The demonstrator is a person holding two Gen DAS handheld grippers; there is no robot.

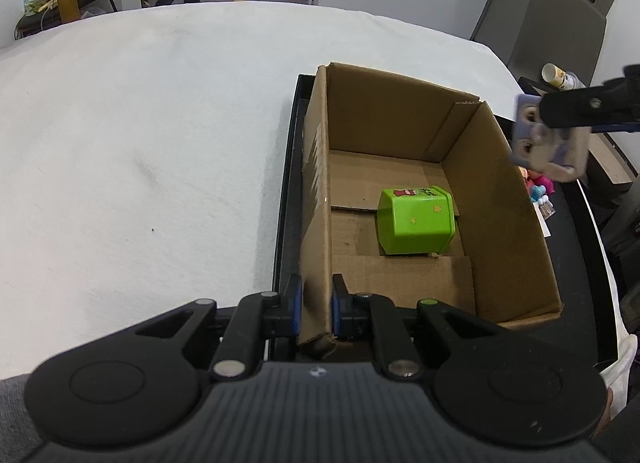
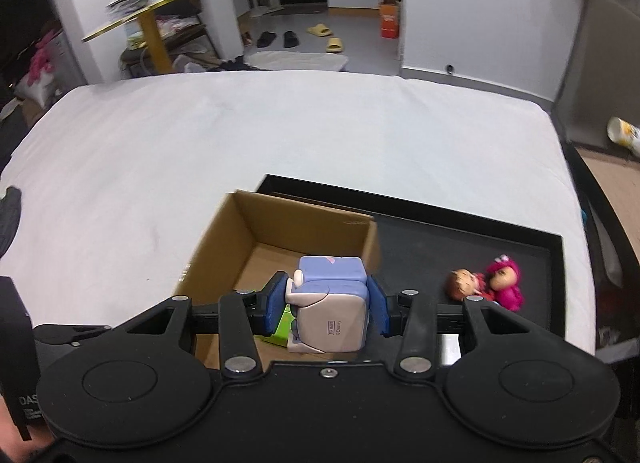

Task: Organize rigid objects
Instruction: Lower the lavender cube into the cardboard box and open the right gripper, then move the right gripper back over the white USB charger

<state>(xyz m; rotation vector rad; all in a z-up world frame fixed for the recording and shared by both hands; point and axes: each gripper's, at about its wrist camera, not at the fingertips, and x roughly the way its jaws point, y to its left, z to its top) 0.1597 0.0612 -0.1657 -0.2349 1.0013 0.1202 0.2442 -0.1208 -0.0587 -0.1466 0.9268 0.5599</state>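
So far one piece is put away: the green tin (image 1: 416, 223) lies on its side on the floor of the cardboard box (image 1: 500, 199), which stands in the black tray (image 2: 460, 235). My right gripper (image 2: 327, 305) is clamped on the blue-and-white cube figure (image 2: 330, 303), pads pressing both its sides, and carries it in the air just above the box's right wall, over the near end of the opening. My left gripper (image 1: 317, 305) is pinched shut on the box's left wall at the near corner, steadying it. Left to do, as I judge it: lower this figure in and let go, then fetch the two small dolls, a brown-haired one (image 2: 464, 283) and a pink one (image 2: 506, 281), lying touching on the tray to the right of the box. Roughly a third along.
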